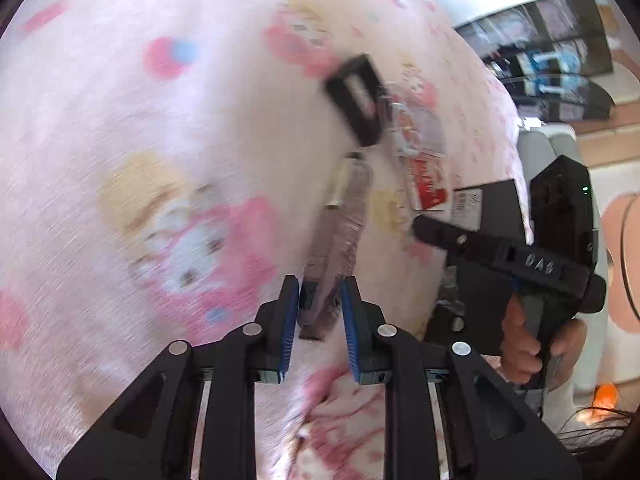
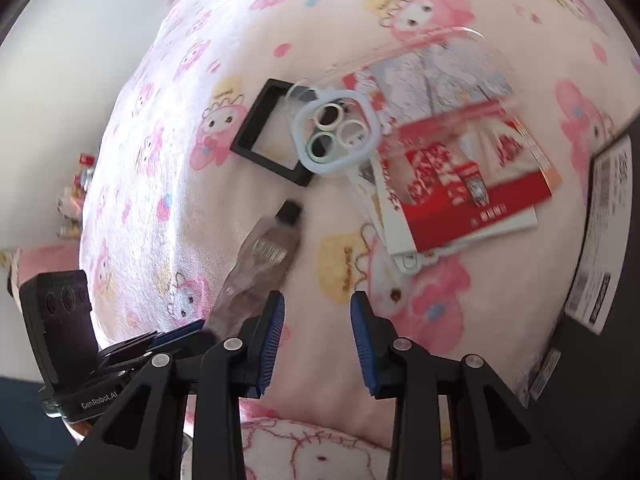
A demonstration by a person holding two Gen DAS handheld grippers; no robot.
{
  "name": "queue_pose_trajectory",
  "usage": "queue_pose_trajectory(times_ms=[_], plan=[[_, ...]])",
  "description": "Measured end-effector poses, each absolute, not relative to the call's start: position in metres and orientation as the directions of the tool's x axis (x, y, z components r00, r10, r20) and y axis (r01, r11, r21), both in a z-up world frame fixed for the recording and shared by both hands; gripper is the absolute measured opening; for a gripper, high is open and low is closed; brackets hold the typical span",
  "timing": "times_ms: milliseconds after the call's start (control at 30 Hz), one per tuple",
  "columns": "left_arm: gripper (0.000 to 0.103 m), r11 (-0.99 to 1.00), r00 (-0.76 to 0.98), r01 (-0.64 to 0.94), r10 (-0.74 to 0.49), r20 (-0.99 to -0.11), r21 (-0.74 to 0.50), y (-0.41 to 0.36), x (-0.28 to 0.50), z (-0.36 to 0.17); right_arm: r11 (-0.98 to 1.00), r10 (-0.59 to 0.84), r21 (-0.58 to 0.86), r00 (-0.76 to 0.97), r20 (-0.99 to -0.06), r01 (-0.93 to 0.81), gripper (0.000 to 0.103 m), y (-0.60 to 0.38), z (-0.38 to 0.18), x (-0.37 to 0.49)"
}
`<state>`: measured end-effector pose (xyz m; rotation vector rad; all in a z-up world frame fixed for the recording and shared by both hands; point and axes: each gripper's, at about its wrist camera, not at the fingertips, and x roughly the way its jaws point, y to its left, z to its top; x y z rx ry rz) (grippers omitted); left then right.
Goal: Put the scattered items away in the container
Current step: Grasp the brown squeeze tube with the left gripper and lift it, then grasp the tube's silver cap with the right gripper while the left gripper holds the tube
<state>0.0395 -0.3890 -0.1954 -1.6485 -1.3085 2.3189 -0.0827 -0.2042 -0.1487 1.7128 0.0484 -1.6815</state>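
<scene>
Between the half-open, not-yet-gripping left gripper (image 1: pixel 319 308) jaws, at twelve o'clock, lies the soft, light, crinkly tube (image 1: pixel 336 240), best pinched mid-body; the right gripper (image 2: pixel 318 320), half-open, holds nothing.

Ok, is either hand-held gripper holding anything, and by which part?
Right hand-held gripper: nothing. The brown tube's crimped end sits between the left hand-held gripper's pads; whether they pinch it cannot be told.

The left gripper (image 1: pixel 319 312) hovers over a pink cartoon-print blanket (image 1: pixel 120 160), jaws parted around the tail of a brownish tube (image 1: pixel 340 232) — contact unclear through blur. Beyond lie a black square frame (image 1: pixel 354 98) and red-and-white cards (image 1: pixel 420 160); the right gripper (image 1: pixel 424 228) sits at right.
</scene>
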Motion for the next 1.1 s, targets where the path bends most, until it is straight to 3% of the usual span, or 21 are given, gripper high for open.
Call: queue_pose_trajectory(times_ms=[67, 100, 233, 367, 500, 633, 700, 867, 967, 1033, 1100], plan=[[0.046, -0.602, -0.475, 0.435, 0.478, -0.739, -0.669, -0.386, 0.052, -0.201, -0.732, -0.452, 0.454, 0.136, -0.882, 0.508, 0.03, -0.213, -0.15, -0.086], [0.049, -0.593, -0.492, 0.425, 0.482, -0.725, -0.683, -0.382, 0.056, -0.201, -0.728, -0.461, 0.464, 0.141, -0.876, 0.506, 0.03, -0.219, -0.152, -0.088], [0.048, -0.641, -0.47, 0.456, 0.415, -0.779, -0.617, -0.369, 0.058, -0.204, -0.706, -0.433, 0.462, 0.189, -0.881, 0.537, 0.031, -0.25, -0.17, -0.093], [0.034, -0.646, -0.431, 0.518, 0.369, -0.823, -0.561, -0.377, 0.06, -0.209, -0.705, -0.462, 0.479, 0.173, -0.87, 0.523, 0.031, -0.258, -0.175, -0.098], [0.035, -0.593, -0.467, 0.52, 0.405, -0.786, -0.615, -0.384, 0.079, -0.203, -0.671, -0.54, 0.52, 0.133, -0.831, 0.529, 0.031, -0.254, -0.157, -0.1], [0.035, -0.552, -0.465, 0.503, 0.477, -0.746, -0.666, -0.371, 0.077, -0.22, -0.665, -0.51, 0.5, 0.151, -0.847, 0.555, 0.032, -0.273, -0.166, -0.102], [0.025, -0.531, -0.477, 0.516, 0.474, -0.74, -0.672, -0.369, 0.071, -0.227, -0.648, -0.499, 0.531, 0.222, -0.838, 0.546, 0.031, -0.284, -0.184, -0.1], [0.021, -0.524, -0.534, 0.57, 0.349, -0.77, -0.633, -0.39, 0.074, -0.211, -0.635, -0.514, 0.529, 0.203, -0.833, 0.564, 0.026, -0.281, -0.18, -0.095], [0.017, -0.496, -0.603, 0.587, 0.259, -0.754, -0.64, -0.413, 0.088, -0.193, -0.588, -0.502, 0.577, 0.304, -0.81, 0.566, 0.012, -0.272, -0.173, -0.088], [0.017, -0.471, -0.624, 0.58, 0.268, -0.734, -0.665, -0.423, 0.091, -0.192, -0.544, -0.466, 0.615, 0.404, -0.787, 0.57, 0.012, -0.269, -0.173, -0.073], [0.033, -0.453, -0.614, 0.59, 0.286, -0.736, -0.668, -0.425, 0.092, -0.198, -0.547, -0.423, 0.551, 0.36, -0.831, 0.63, 0.012, -0.265, -0.167, -0.063]])
